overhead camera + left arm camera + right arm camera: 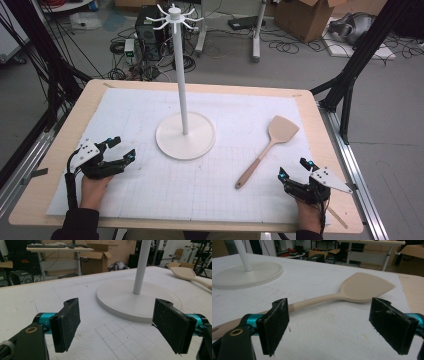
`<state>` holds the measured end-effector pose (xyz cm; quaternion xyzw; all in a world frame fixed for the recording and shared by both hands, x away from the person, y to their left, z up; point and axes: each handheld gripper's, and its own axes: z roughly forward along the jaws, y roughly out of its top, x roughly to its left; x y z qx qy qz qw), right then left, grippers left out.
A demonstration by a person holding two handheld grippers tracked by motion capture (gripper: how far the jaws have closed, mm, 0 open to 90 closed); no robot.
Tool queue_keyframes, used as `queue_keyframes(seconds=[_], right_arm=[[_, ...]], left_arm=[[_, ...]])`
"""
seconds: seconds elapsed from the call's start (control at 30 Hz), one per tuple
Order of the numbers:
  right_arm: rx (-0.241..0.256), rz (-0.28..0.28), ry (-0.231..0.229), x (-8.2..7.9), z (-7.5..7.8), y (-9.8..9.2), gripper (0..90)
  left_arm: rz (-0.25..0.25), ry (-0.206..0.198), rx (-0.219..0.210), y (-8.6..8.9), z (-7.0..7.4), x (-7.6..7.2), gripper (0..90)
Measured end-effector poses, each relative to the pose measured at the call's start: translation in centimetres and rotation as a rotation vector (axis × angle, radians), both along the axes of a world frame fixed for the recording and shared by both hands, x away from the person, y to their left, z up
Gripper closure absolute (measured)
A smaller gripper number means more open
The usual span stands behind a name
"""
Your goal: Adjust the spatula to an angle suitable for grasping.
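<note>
A beige spatula (pixel 265 150) lies flat on the white mat, blade toward the far right and handle end toward the near middle. In the right gripper view the spatula (pixel 352 290) runs across behind the jaws. A white stand (pixel 185 132) with a round base, a tall pole and hooked arms on top rises from the mat's middle; its base (pixel 135 302) lies ahead of the left jaws. My left gripper (pixel 123 149) rests open at the near left of the mat. My right gripper (pixel 296 168) rests open at the near right, just right of the spatula's handle. Both hold nothing.
The white gridded mat (pixel 225 185) covers most of the wooden table (pixel 320 130). Black frame legs (pixel 350 75) stand beside the table on both sides. Cables, a computer case and cardboard boxes (pixel 305 17) lie on the floor beyond the far edge.
</note>
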<state>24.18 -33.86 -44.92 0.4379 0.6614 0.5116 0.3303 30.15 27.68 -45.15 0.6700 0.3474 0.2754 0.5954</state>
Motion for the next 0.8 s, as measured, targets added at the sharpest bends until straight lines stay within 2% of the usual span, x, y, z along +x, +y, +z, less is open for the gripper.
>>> queue_keyframes(seconds=[0.47, 0.53, 0.67, 0.73, 0.8], right_arm=[[-0.006, -0.001, 0.012, 0.1, 0.0, 0.0, 15.5], [-0.012, -0.001, 0.011, 0.1, 0.0, 0.1, 15.6], [-0.018, -0.003, 0.004, 0.1, 0.0, 0.1, 15.6], [-0.011, -0.009, 0.007, 0.1, 0.0, 0.1, 15.6], [-0.013, -0.008, 0.009, 0.1, 0.0, 0.1, 15.6]], left_arm=[[0.018, 0.001, 0.006, -0.1, 0.1, 0.0, 24.0], [0.027, 0.013, 0.011, -0.1, 0.2, -0.1, 24.5], [0.026, 0.008, 0.006, -0.6, 1.0, -0.4, 24.5], [-0.001, 0.002, 0.03, -1.9, 2.2, -0.6, 24.5], [-0.015, 0.002, 0.032, -2.5, 2.6, -0.6, 24.5]])
